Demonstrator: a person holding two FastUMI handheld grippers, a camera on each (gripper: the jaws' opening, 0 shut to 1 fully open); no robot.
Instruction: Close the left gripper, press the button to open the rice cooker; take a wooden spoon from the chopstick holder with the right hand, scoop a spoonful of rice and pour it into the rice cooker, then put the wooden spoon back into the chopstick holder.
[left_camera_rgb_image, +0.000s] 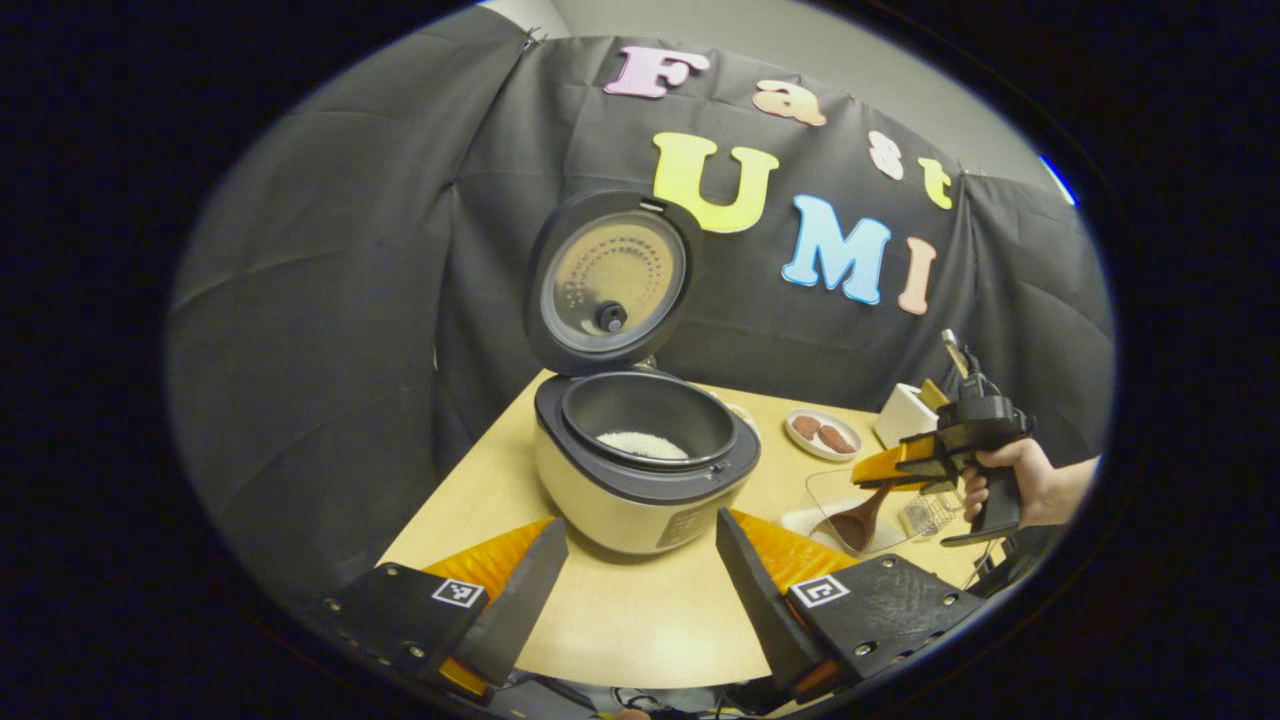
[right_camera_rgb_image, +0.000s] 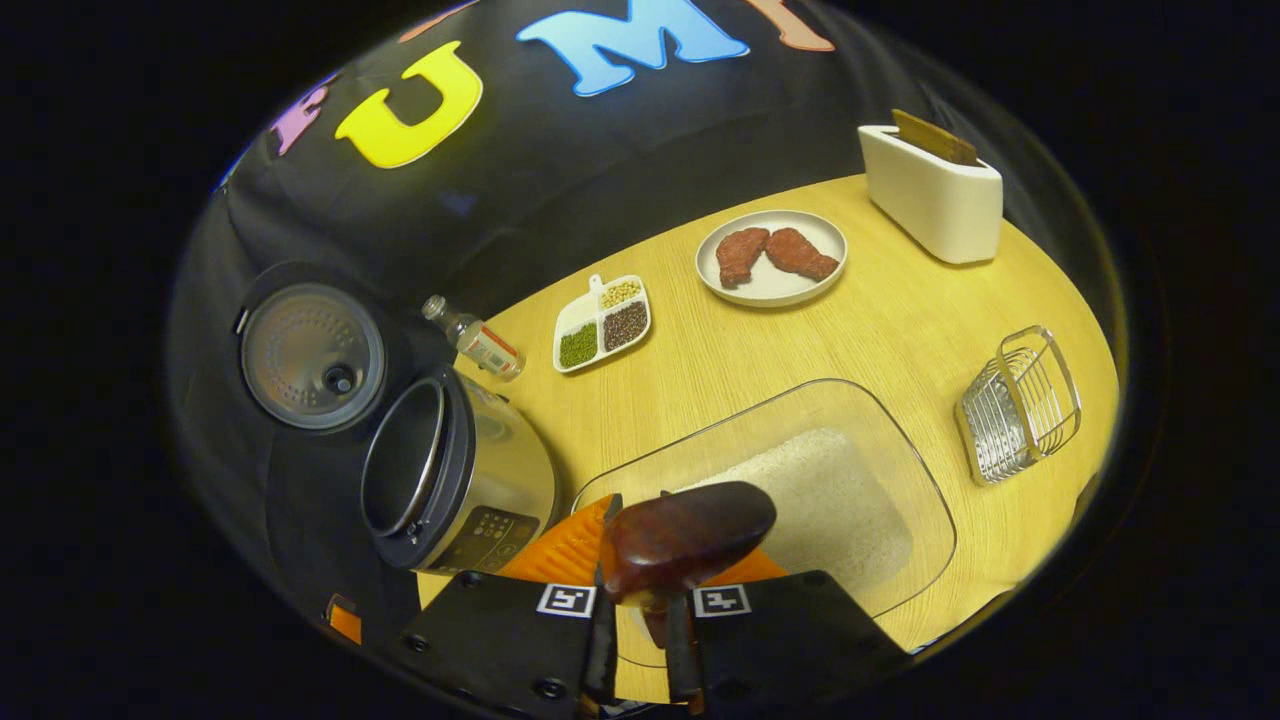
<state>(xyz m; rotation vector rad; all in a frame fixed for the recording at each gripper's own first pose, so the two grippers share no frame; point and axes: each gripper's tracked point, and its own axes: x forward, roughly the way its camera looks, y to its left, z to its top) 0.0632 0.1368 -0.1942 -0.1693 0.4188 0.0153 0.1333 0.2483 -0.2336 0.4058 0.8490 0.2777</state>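
Rice cooker (left_camera_rgb_image: 645, 470) sits at the centre of the left gripper view on a pale wooden table (left_camera_rgb_image: 640, 620), its lid (left_camera_rgb_image: 610, 285) raised upright behind the pot, with a small patch of white rice (left_camera_rgb_image: 642, 444) in the dark inner bowl. In the right gripper view the cooker lies at lower left, its mouth tipped toward the frame's left. Behind it stand a small bottle (right_camera_rgb_image: 475, 340), a divided dish of beans (right_camera_rgb_image: 603, 322), a plate with two brown meat pieces (right_camera_rgb_image: 771, 256), a white chopstick holder (right_camera_rgb_image: 932, 195) at upper right and a wire rack (right_camera_rgb_image: 1018, 405) at right. A clear glass dish of rice (right_camera_rgb_image: 810, 500) lies just beyond the right gripper (right_camera_rgb_image: 640, 625), whose fingers are clamped on the wooden spoon (right_camera_rgb_image: 685, 540); the spoon's bowl points forward over the dish's near edge, handle running back between the fingers. In the left gripper view a hand (left_camera_rgb_image: 1015, 480) at right holds that gripper angled down-left. The left gripper (left_camera_rgb_image: 640, 590) has its fingers spread wide apart, flanking the cooker.
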